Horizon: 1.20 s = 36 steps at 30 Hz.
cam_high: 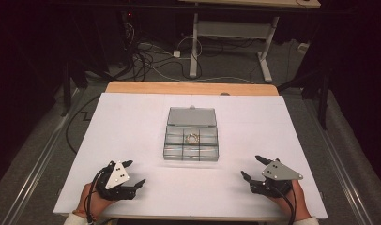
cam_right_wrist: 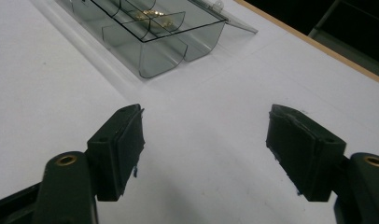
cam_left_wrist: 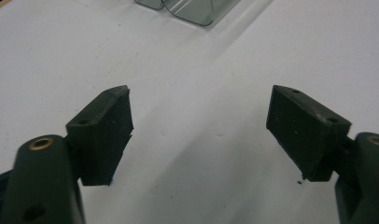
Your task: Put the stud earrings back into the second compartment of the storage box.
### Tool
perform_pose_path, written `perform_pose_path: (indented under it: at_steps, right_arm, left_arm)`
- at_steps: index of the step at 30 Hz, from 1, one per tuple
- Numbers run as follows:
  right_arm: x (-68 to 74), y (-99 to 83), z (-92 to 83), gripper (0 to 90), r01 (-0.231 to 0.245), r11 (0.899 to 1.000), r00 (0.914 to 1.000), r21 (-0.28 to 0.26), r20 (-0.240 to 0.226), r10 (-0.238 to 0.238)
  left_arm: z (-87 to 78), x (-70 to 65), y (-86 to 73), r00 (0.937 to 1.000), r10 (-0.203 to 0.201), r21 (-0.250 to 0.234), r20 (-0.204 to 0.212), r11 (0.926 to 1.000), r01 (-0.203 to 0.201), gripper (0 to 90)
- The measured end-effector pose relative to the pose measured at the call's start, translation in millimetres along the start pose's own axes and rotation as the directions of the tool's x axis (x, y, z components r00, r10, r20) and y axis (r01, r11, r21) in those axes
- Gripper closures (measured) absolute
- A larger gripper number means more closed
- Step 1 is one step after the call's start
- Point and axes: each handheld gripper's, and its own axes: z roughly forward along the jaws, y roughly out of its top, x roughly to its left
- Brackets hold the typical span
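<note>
Clear compartment box (cam_high: 191,135) lid open, gold ring (cam_right_wrist: 152,15) inside, left gripper (cam_high: 133,174) and right gripper (cam_high: 253,168) fingers released.

box (cam_left_wrist: 187,8) cut off, small gold item (cam_high: 193,138) perhaps jewellery

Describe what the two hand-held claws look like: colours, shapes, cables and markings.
Each claw, left and right, is black, with two blocky jaws tapering to flat rubbery pads. A brass-coloured ring sits in each jaw arm. On top of each is a grey three-cornered plate with small dark dots. A black cable trails back from the right claw along the hand. Pale cuffs show at the wrists.
</note>
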Motion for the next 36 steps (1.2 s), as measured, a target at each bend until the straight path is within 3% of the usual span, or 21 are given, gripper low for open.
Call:
perform_pose_path:
  at_steps: [3,6,11,17,21,36]
  right_arm:
    - [0.5,-1.3,0.8,36.6,-0.008,1.000,1.0000,-0.002,0.000,0.008]
    - [1.3,-1.0,1.1,49.9,-0.005,1.000,0.9999,-0.009,-0.012,0.005]
    - [2.8,-0.4,0.8,70.6,0.014,1.000,0.9998,-0.013,-0.014,-0.015]
    - [3.4,0.7,1.2,82.9,0.020,1.000,0.9997,-0.012,-0.014,-0.021]
    - [2.2,0.1,1.7,90.0,0.008,1.000,0.9996,-0.011,-0.027,-0.008]
    - [0.0,0.5,6.9,90.0,0.006,1.000,0.9993,0.008,-0.038,-0.006]
  left_arm:
    - [1.3,-0.2,0.5,0.9998,0.000,0.017,-0.018,0.9999,0.000,30.9]
    - [0.7,-0.4,0.5,0.9999,0.005,0.016,-0.016,0.9999,-0.004,41.4]
    - [-1.9,1.0,2.3,0.9999,0.003,0.019,-0.015,0.9998,-0.002,64.7]
    - [-3.9,2.6,3.1,0.9998,-0.013,0.009,0.016,0.9999,0.013,87.1]
    - [-2.7,4.3,3.6,0.9996,-0.009,0.006,0.027,0.9999,0.009,87.8]
    - [-0.6,6.8,1.1,0.9991,0.002,0.003,0.042,1.0000,-0.002,87.8]
